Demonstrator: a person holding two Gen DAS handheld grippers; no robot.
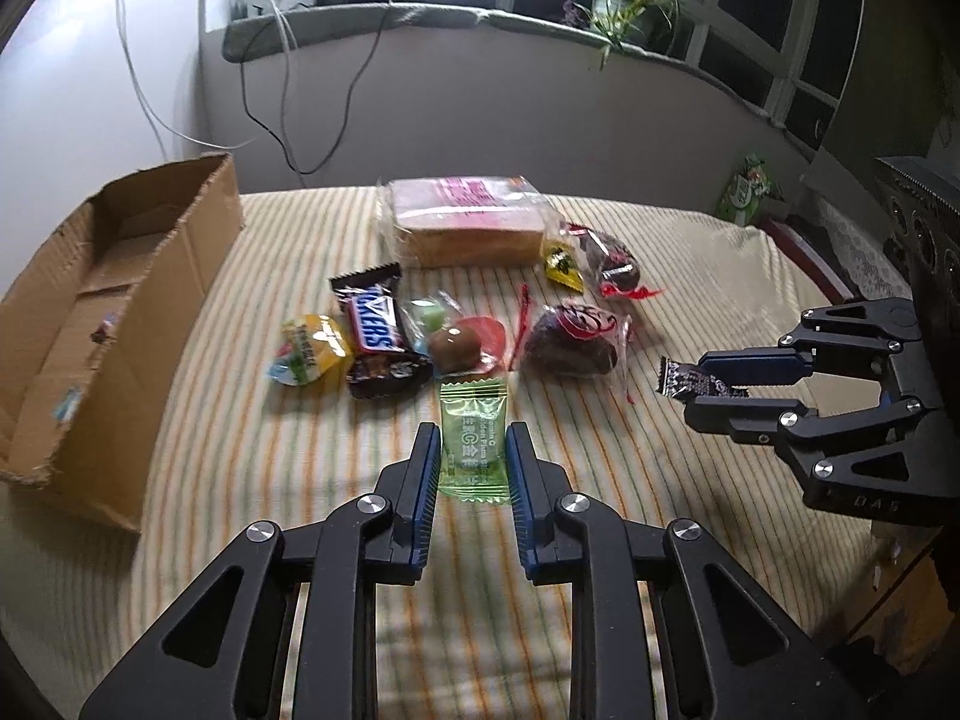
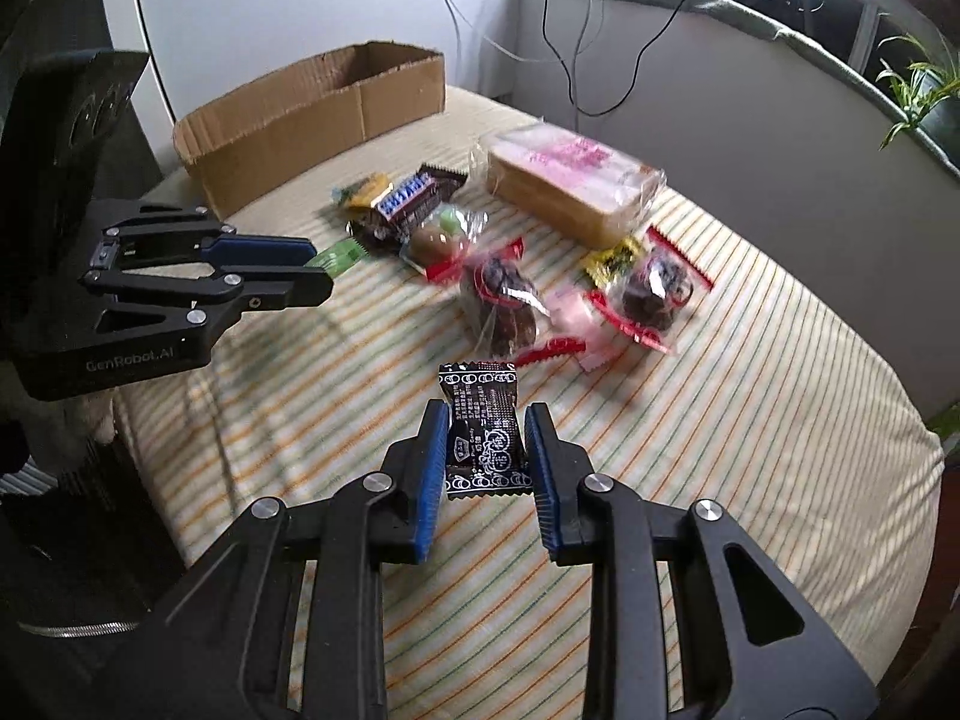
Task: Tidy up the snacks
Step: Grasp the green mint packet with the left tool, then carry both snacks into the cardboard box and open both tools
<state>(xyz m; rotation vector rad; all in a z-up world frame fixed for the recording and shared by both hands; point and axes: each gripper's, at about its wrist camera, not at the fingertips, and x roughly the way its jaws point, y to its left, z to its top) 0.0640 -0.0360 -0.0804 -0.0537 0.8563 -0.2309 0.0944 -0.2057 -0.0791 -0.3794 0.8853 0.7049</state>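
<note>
Pinched in the left hand-held gripper [image 1: 471,456], a green candy [image 1: 471,441]; right hand-held gripper [image 2: 487,450] clamps a black candy [image 2: 485,432], cardboard box [image 2: 312,120] at eleven o'clock.

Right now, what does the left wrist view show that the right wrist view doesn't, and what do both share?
Only the left wrist view shows inside the cardboard box, plus a green packet by the far wall.

Only the right wrist view shows the pale pink wrapper between the two dark clear-wrapped snacks.

Both show the left hand-held gripper clamped on the green candy, the right hand-held gripper clamped on the black candy, and the wrapped cake loaf.
</note>
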